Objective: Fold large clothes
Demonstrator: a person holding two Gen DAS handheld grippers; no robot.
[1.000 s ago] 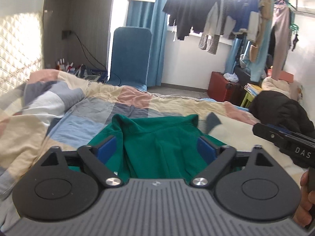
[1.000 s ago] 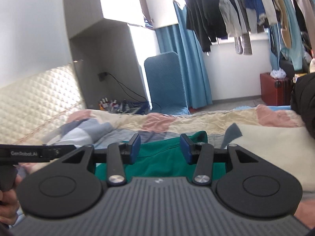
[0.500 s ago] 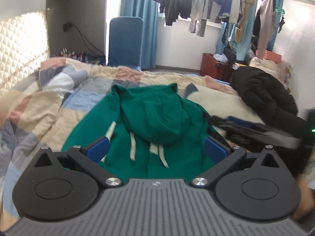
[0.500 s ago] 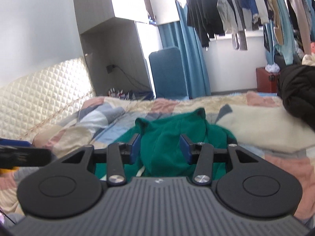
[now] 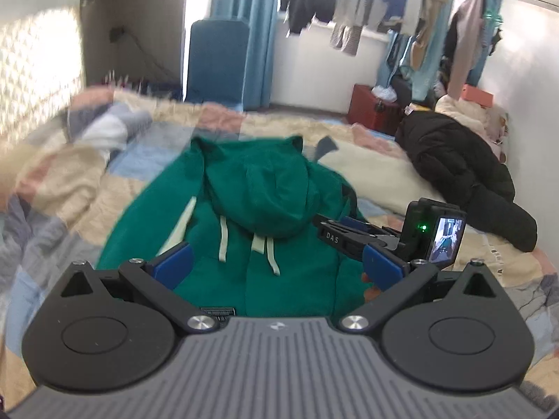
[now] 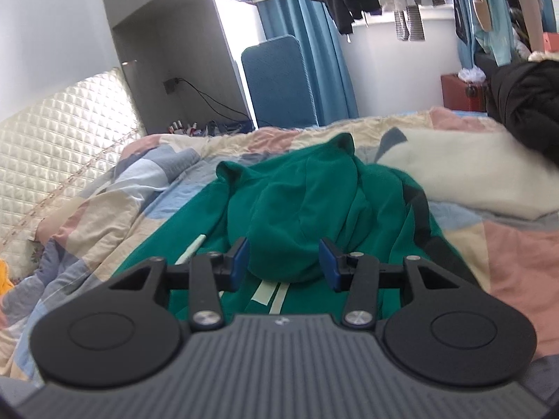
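Observation:
A green hoodie [image 5: 255, 188] with white drawstrings lies spread on the patchwork bed, hood folded down over its chest; it also shows in the right wrist view [image 6: 307, 199]. My left gripper [image 5: 276, 265] is open wide and empty, held above the hoodie's lower front. My right gripper [image 6: 283, 262] is open and empty, held just above the hood's lower edge. The right gripper also shows in the left wrist view [image 5: 353, 234], at the hoodie's right side.
The patchwork quilt [image 5: 70, 174] covers the bed. A black puffer jacket [image 5: 464, 171] and a cream pillow [image 6: 464, 171] lie at the right. A quilted headboard [image 6: 52, 146] is on the left. A blue chair [image 6: 279, 80] and hanging clothes stand behind.
Both grippers have risen and tilted down, so more of the hoodie shows. The right gripper has moved in closer at the hoodie's right side. Both stay open.

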